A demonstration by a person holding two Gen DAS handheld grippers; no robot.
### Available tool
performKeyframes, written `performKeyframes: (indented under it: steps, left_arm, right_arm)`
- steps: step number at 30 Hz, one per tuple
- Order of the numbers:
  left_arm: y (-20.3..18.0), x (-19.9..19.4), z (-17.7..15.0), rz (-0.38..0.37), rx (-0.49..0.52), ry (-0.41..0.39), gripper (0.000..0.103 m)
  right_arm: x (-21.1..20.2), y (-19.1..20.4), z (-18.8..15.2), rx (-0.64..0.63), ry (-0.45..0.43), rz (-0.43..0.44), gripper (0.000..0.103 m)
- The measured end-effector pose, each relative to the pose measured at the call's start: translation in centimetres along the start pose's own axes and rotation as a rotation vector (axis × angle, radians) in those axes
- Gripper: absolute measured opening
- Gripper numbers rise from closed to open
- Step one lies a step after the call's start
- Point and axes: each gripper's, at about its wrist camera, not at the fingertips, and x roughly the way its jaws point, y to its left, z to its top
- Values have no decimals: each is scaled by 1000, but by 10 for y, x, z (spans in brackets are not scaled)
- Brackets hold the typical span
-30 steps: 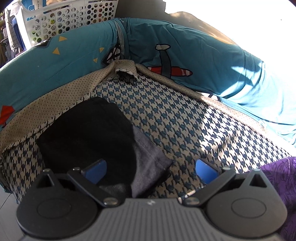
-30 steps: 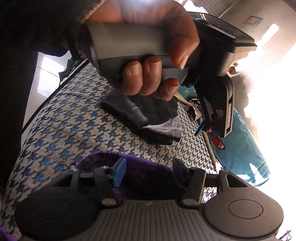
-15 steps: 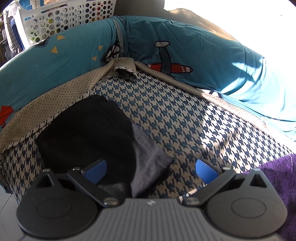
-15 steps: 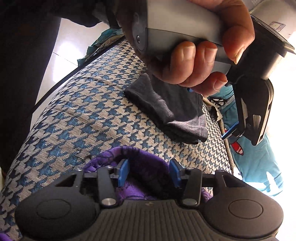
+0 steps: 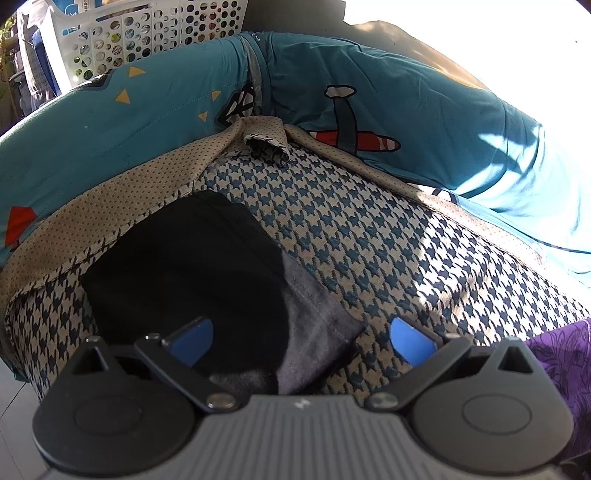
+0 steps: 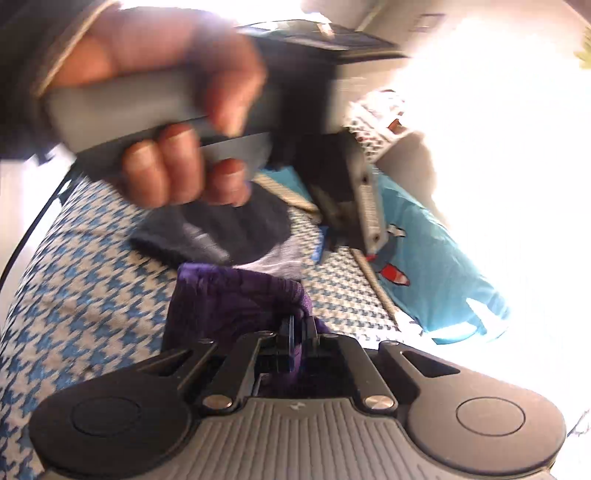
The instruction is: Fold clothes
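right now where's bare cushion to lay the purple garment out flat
The widest bare houndstooth cushion lies between the folded dark garment on the left and the teal airplane bedding behind and right. The purple garment, pinched in the right gripper, crowds the near right; the open left gripper hovers over the dark garment's edge.

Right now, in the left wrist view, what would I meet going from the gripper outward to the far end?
Left gripper → folded dark grey garment → houndstooth cushion → teal airplane-print bedding → white perforated laundry basket.
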Motion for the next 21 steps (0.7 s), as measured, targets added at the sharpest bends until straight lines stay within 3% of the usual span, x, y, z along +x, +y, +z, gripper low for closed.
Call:
performKeyframes:
  steps: [2,6,7,10,13,17,21]
  left_arm:
    - [0,1,0,-6,-2,6,103]
    - [-6,1,-2,-20,14,14,103]
    - [-9,1,-3,-27,18,17,103]
    - [-20,2,-8,-50,38,33,103]
    - [-36,5,-18,-77,70,64,103]
    - [-67,11,-37,-123,154,115,103]
    - [-97,19,-56,-129,241,156,103]
  right_arm:
    - [-7,-27,0,154,-26,-91,2]
    - [-26,-98,-24,633,-26,-255,2]
    - [-31,-112,-35,728,12,-304,2]
    - [-42,-128,-57,818,136,-411,3]
    - [-49,-135,-77,928,241,-429,3]
    - [-57,-139,-121,1217,348,-420,4]
    - [-75,-140,-143,1361,365,-409,7]
